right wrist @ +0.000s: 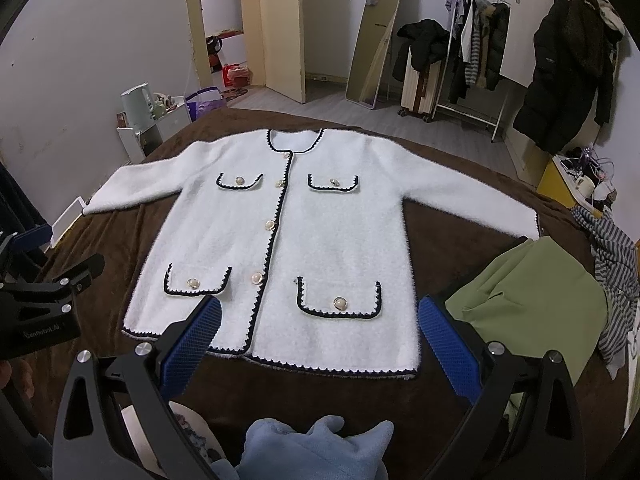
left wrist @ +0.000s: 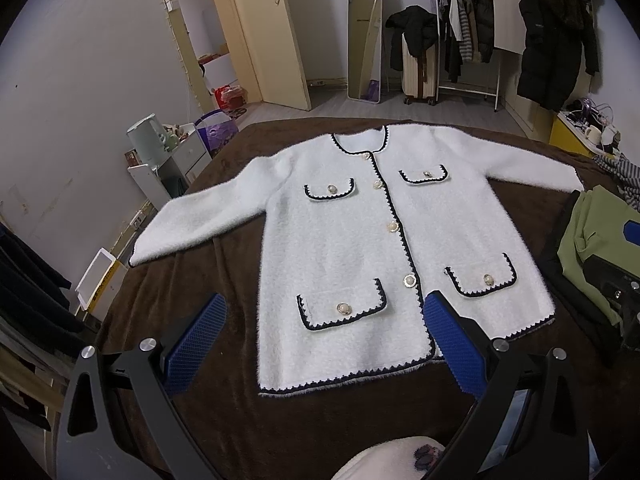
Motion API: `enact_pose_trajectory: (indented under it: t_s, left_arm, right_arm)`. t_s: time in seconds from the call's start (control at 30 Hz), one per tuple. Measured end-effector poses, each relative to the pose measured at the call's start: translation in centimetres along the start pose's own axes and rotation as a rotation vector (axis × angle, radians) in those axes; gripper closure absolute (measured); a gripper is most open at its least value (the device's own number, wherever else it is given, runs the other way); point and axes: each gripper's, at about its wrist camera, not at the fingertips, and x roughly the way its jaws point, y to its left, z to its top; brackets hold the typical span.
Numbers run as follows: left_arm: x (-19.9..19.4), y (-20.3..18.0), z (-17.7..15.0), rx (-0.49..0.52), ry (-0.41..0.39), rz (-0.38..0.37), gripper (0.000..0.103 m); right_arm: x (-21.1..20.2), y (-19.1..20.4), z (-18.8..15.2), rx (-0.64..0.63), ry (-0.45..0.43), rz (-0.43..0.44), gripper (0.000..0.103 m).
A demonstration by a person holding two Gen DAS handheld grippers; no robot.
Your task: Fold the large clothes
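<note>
A white fuzzy cardigan (right wrist: pixel 320 232) with black scalloped trim lies flat and buttoned on the brown blanket (right wrist: pixel 100 248), sleeves spread left and right. The right gripper (right wrist: pixel 320 330) hovers over its near hem, blue fingers (right wrist: pixel 192 340) wide apart. An olive-green garment (right wrist: pixel 536 300) sits just right, beside the hem.

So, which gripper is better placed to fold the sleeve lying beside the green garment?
Probably right: the right gripper hovers open near the green garment, closer to that sleeve. The left gripper sits further away.
</note>
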Motion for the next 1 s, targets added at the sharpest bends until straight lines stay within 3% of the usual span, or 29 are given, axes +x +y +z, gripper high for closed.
enact_pose_trajectory:
  t_s: [1.0]
  left_arm:
    - [1.6,0.1,-0.2,0.01,0.042,-0.023,0.006]
  right_arm:
    - [2.2,-0.7,-0.1,0.041,0.048,-0.001,0.006]
